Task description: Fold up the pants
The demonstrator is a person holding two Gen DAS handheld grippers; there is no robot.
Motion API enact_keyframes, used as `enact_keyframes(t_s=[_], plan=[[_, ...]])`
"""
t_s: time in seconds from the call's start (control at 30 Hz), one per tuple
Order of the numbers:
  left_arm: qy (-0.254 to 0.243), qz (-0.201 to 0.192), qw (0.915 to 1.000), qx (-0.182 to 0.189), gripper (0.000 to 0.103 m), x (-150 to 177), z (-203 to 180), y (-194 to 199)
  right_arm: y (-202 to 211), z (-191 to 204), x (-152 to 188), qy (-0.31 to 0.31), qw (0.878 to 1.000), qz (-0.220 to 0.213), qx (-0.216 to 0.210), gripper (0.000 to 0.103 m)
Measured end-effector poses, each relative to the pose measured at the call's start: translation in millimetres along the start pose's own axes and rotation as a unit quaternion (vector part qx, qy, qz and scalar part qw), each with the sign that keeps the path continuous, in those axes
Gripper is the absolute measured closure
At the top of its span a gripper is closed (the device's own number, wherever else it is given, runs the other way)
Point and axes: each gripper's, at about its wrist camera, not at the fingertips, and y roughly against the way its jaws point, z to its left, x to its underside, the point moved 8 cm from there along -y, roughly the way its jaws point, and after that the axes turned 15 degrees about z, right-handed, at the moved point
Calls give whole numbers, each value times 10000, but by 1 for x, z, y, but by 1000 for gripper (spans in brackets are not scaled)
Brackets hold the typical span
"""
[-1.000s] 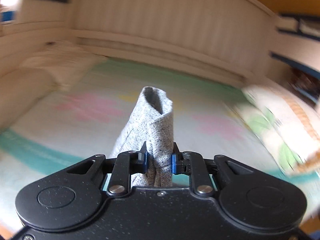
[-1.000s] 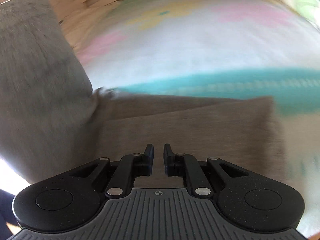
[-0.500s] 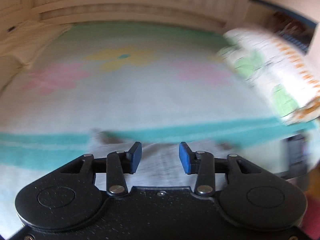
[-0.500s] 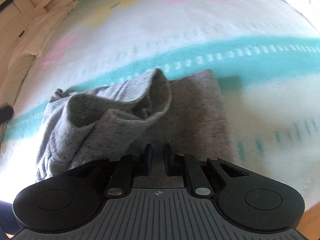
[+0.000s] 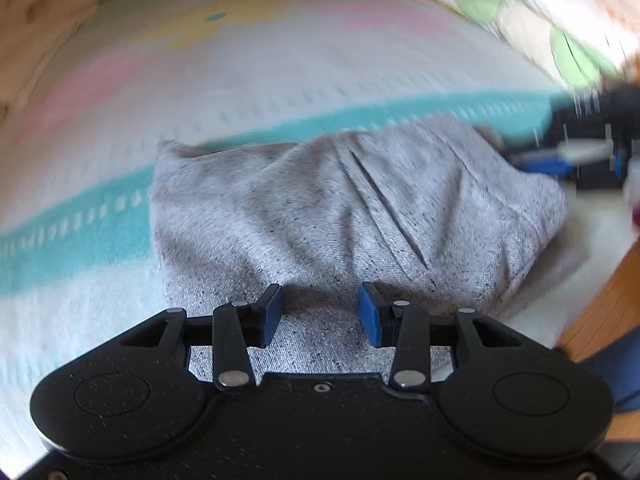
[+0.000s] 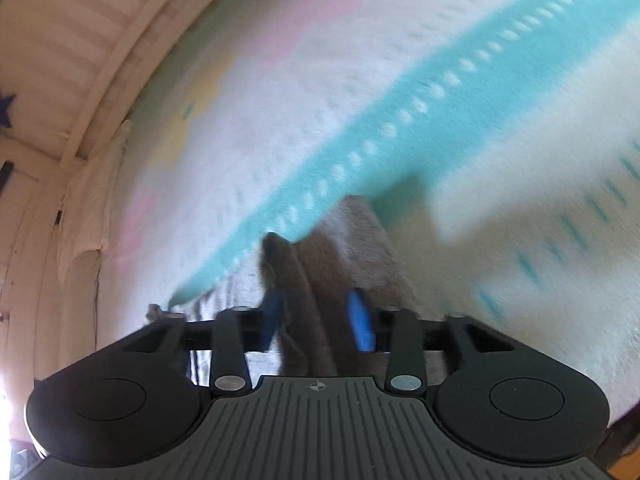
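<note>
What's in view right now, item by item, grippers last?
Pants: one, speckled grey, folded and rumpled on the blanket, partly over its teal stripe.
Blanket: one, white with a teal stripe and pink and yellow patches, covering the bed.
Pillow: one, white with green leaves, far right, blurred.
Wall panelling: cream, behind the bed on the left of the right wrist view.
Star: one, dark blue, on that panelling.
Wooden edge: brown, at the bed's right side.
Left gripper: black with blue pads, open over the pants' near edge.
Right gripper: black with blue pads, open, grey cloth between the jaws.
</note>
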Motion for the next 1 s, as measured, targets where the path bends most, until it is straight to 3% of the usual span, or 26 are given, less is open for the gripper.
enact_keyframes(t_s=[0.1,0.23,0.37,0.5,0.53,0.57,0.6,0.67,0.73,0.87,1.0], plan=[[111,-40,9999,111,54,-5,0,6,-16,14,-1,328,9990,160,251,47],[905,-142,9949,430,53,-14,35,19,-31,25,5,725,9952,337,565,43],[1727,-409,9840,148,53,-17,88,35,-37,34,11,905,9935,497,484,38],[2299,-360,9725,-94,53,-5,125,36,-44,45,19,1314,9871,538,738,37],[2385,-310,9706,-110,53,-4,130,32,-45,48,20,1443,9851,514,786,38],[2436,-255,9694,-131,53,-1,132,29,-45,52,23,1565,9831,499,806,60],[2461,-198,9689,-158,53,2,133,26,-45,56,25,1689,9812,497,788,75],[2475,-117,9686,-200,53,8,134,23,-38,68,28,1903,9775,333,847,87],[2476,-114,9686,-213,53,11,133,24,-25,86,30,2142,9744,144,673,89],[2365,-333,9709,-190,53,15,127,41,2,122,25,2126,9766,-150,-279,90],[2125,-427,9752,-458,53,20,120,46,24,158,24,2322,9664,-343,-1051,91]])
